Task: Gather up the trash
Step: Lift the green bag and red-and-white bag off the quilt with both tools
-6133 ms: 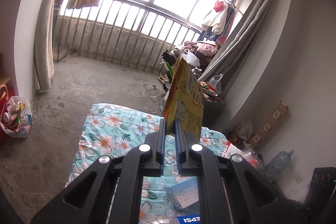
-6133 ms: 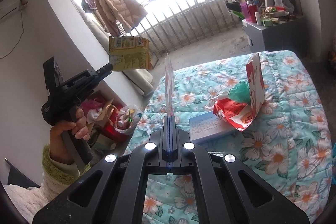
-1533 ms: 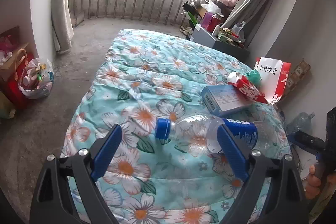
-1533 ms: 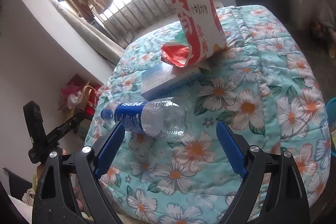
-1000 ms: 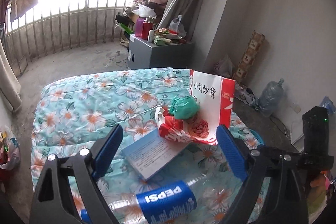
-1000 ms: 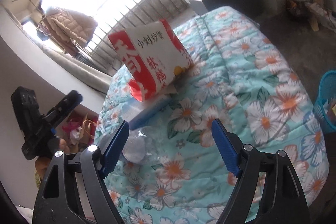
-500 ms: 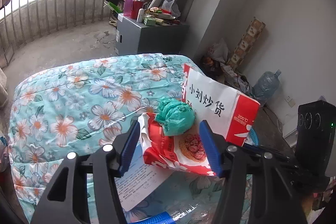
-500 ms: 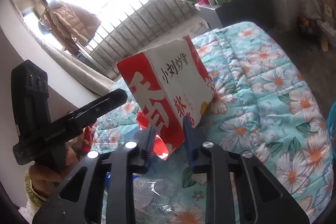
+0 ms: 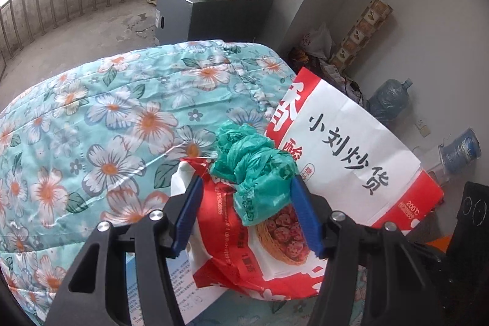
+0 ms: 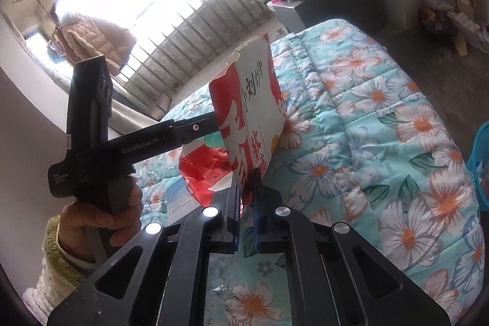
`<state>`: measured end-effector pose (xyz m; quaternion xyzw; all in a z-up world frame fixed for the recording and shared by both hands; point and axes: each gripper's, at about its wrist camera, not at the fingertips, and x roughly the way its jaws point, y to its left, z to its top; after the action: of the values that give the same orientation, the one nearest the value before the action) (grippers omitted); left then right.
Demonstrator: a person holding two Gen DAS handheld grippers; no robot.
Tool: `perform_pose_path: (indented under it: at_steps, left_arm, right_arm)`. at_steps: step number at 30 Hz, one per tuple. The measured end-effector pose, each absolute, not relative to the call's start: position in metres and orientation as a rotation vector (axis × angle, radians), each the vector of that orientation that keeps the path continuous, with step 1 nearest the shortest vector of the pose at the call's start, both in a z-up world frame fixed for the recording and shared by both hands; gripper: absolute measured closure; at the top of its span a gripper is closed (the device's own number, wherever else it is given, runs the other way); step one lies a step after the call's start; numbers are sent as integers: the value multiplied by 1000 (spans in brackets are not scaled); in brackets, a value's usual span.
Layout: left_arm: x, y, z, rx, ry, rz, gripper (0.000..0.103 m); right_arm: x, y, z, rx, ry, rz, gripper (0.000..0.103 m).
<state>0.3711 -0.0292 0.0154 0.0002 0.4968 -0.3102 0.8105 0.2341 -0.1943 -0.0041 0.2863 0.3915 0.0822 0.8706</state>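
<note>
A crumpled green plastic bag lies on a red snack wrapper on the floral quilt. My left gripper is open, its blue pads either side of the green bag. A red-and-white paper bag stands behind it. In the right wrist view my right gripper is shut on the lower edge of that paper bag. The left gripper's fingers reach behind the bag there.
A blue-and-white box lies under the wrapper. A grey cabinet with clutter stands beyond the bed. Water jugs stand by the wall. A blue basket is on the floor at the right.
My left gripper has moved in and narrowed around the green bag. My right gripper has closed onto the paper bag's lower edge.
</note>
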Motion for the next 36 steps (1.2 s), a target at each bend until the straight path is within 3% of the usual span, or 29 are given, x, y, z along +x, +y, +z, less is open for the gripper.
perform_pose_path:
  at_steps: [7,12,16,20,25,36]
  left_arm:
    - [372,-41,14,-24,1083,-699,32]
    - [377,-55,4,80,1079,-646,32]
    - [380,-61,-1,100,1085,-640,52]
    - [381,-61,0,58,1100,-645,79]
    - [370,-58,17,11,1046,-658,86]
    - [295,-36,74,-116,909,-791,88]
  right_arm:
    - [230,-204,-8,618,821,164,99]
    - [228,-208,-11,640,824,159,100]
    - [227,-211,-13,648,826,154,101]
    - [224,-216,-16,663,829,145,103]
    - [211,-228,-12,660,805,109,103]
    - [120,-264,21,401,694,32,103]
